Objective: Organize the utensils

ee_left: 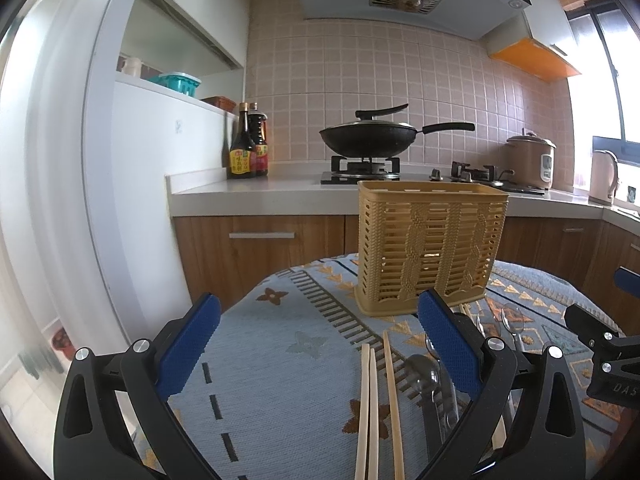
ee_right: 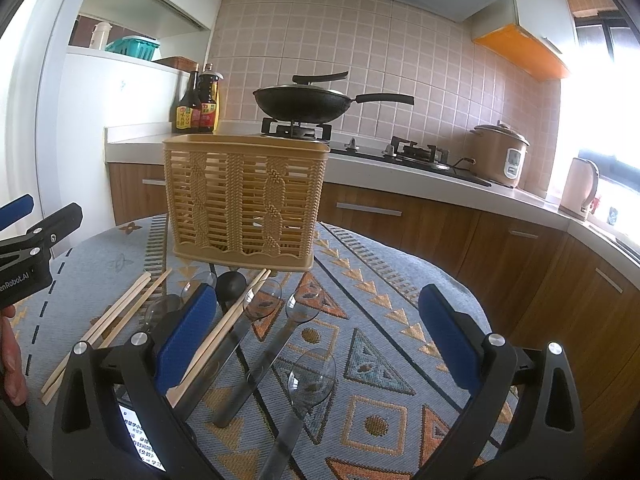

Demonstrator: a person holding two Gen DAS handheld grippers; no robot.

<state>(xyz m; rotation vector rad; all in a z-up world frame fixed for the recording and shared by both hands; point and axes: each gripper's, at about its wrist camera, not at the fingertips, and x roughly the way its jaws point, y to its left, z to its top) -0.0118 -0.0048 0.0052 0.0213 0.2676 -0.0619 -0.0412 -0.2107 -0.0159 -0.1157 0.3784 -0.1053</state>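
Left claw [ee_left: 320,344]: jaws wide apart, empty, above the chopsticks [ee_left: 374,412].
Right claw [ee_right: 316,340]: jaws wide apart, empty, above the clear spoons [ee_right: 308,380].
Utensils: chopsticks, clear spoons and a black spoon [ee_right: 232,285] lie on the patterned cloth [ee_right: 380,364] over the worktop.
Holder [ee_right: 244,196]: tan slatted basket, upright, just behind them.
Writing: "enRobot.AI" on the left claw body [ee_right: 14,281]; "DAS" on the right claw body [ee_left: 618,389].

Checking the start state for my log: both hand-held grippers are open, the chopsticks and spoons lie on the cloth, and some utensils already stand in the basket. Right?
Not quite: the basket looks empty through its slats in the right wrist view. The chopsticks and spoons do lie on the cloth, and both grippers are open.
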